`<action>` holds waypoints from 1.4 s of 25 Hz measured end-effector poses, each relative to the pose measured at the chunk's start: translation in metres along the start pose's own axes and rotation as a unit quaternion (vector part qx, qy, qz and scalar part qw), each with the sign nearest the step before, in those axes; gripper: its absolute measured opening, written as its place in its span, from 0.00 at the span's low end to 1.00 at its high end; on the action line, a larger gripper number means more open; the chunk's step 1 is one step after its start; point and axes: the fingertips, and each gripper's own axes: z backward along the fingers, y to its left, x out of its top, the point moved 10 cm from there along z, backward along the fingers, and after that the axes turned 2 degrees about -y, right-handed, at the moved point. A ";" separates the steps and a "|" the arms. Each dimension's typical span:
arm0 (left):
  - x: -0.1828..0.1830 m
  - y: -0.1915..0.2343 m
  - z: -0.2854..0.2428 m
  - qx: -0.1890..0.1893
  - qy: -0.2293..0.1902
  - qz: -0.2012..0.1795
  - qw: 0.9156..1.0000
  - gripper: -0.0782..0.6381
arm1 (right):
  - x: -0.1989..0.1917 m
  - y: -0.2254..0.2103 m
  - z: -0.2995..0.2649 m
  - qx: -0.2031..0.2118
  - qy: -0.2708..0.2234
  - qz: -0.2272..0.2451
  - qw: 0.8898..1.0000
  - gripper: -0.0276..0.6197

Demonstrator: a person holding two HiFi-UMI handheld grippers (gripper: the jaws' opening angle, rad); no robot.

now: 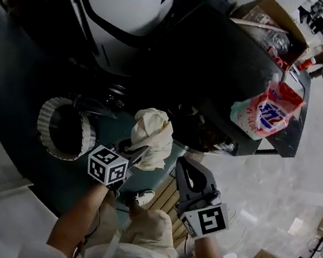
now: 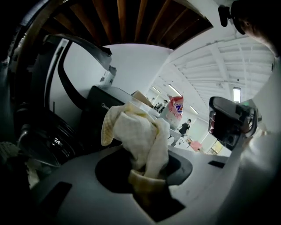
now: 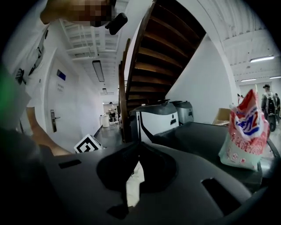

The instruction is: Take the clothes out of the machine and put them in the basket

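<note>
My left gripper is shut on a crumpled cream cloth, which bunches up above the jaws. In the left gripper view the cloth fills the centre, pinched at its lower end by that gripper. My right gripper is just to the right of the cloth, its jaws together with nothing between them; its tips meet in its own view. A round white ribbed basket stands on the dark floor to the left of both grippers. The black machine is beyond them.
A pink and white detergent bag sits on the black machine's top, also in the right gripper view as the bag. A large white and black machine stands behind. An open cardboard box is at the far right. My legs and shoes are below.
</note>
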 end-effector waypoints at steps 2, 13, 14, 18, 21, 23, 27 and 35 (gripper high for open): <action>0.013 0.000 0.032 0.022 -0.022 0.005 0.999 0.31 | 0.018 0.014 -0.010 0.027 0.004 0.007 1.000 0.06; 0.057 0.062 0.271 0.200 -0.223 0.068 0.952 0.31 | 0.138 0.139 -0.134 0.225 -0.037 0.094 0.969 0.06; 0.057 0.066 0.291 0.212 -0.239 0.072 0.945 0.31 | 0.143 0.149 -0.143 0.232 -0.040 0.098 0.967 0.06; 0.053 0.084 0.355 0.269 -0.298 0.084 0.912 0.31 | 0.154 0.181 -0.190 0.273 -0.045 0.105 0.955 0.06; 0.044 0.090 0.386 0.311 -0.329 0.103 0.886 0.31 | 0.157 0.211 -0.228 0.331 -0.038 0.109 0.937 0.06; 0.034 0.092 0.400 0.339 -0.343 0.116 0.868 0.31 | 0.159 0.230 -0.253 0.373 -0.035 0.113 0.920 0.06; 0.017 0.094 0.413 0.398 -0.371 0.146 0.826 0.31 | 0.162 0.257 -0.307 0.451 -0.034 0.119 0.884 0.06; 0.003 0.079 0.402 0.491 -0.418 0.196 0.739 0.31 | 0.157 0.276 -0.372 0.560 -0.006 0.145 0.816 0.06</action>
